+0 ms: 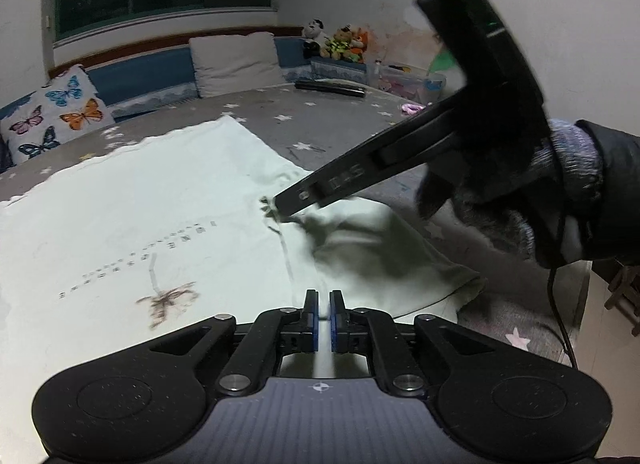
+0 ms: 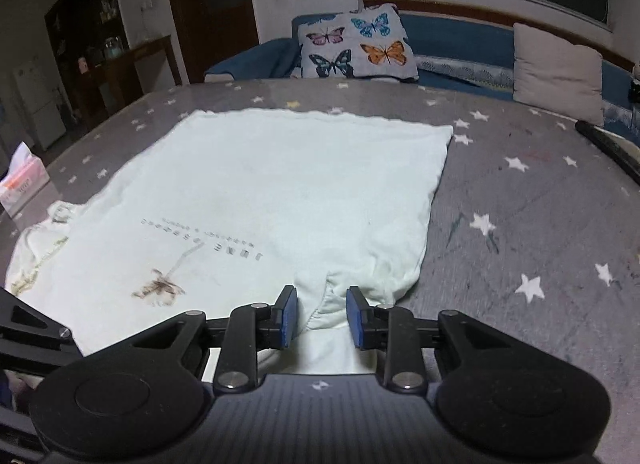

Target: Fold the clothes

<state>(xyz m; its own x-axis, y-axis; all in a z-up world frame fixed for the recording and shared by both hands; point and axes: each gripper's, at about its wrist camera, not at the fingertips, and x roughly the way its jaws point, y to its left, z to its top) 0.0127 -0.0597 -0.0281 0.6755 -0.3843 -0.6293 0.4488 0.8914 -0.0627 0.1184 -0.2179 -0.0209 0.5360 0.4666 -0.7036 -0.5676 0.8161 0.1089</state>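
**Pale T-shirt spread flat, one gripper pinching, the other gaping**

A pale mint T-shirt (image 2: 280, 184) of soft knit lay spread on a grey star-printed cloth (image 2: 520, 192), directly ahead of both sets of jaws. Its far hem ran in a slightly wavy line; a faded brown palm print (image 1: 168, 300) and rows of small letters, too blurred to read, marked its front.

The left gripper (image 1: 324, 312) had its blue-padded jaws drawn to a narrow slit with a thin ridge of the shirt's fabric caught between them. Ahead and to the right of them the sleeve (image 1: 400, 252) lay crumpled in shadowed folds.

The right gripper (image 2: 322, 316) stood with jaws wide apart, a bunched, rounded fold of fabric lying between the pads without either visibly touching it. In the left wrist view its black body was motion-blurred, and its tips hid the cloth beneath them. A gloved right hand (image 1: 520, 200) in fuzzy dark knit held it.

Beyond the shirt leaned a butterfly pillow (image 2: 356, 48) and a plain beige cushion (image 2: 556, 72).
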